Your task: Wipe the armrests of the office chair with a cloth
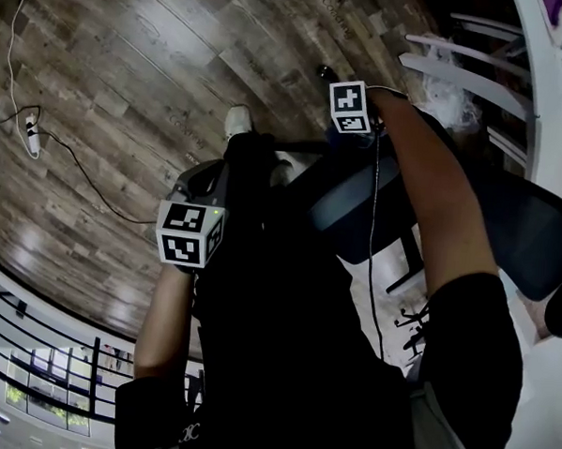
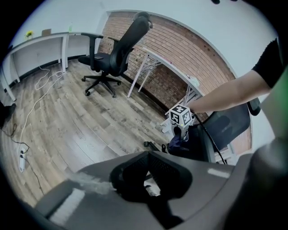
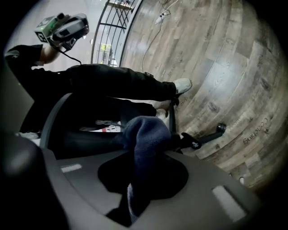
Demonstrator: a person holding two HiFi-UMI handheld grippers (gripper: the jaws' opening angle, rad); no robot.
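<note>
Dark blue soft cloth (image 3: 145,134) sits bunched right at the lens in the right gripper view. Your right gripper (image 2: 182,128) has its jaws clamped on it, and a rounded wad sticks out past the tips. That wad hangs by the front rim of the dark grey office chair (image 1: 529,237), close to your black trouser leg (image 3: 117,85) and white shoe (image 3: 182,85). Can't tell whether it touches any part of the chair, or which dark part is the armrest.

Your left gripper (image 1: 195,214) is held well apart from the chair, over the wood-plank floor (image 1: 128,89). Its jaws look drawn together with nothing between them.

Handling, as a judgement:
- The cloth looks light, limp and grippy, with nothing to break.
- It will fold and drag under pressure, so the wad, not the jaw tips, should meet the armrest.
- The grip sits mid-cloth, which looks right, since a pinch near a corner would leave it flapping.
- The chair is on casters and may roll or swivel when you push, so the free left gripper could steady the armrest's far edge.
</note>
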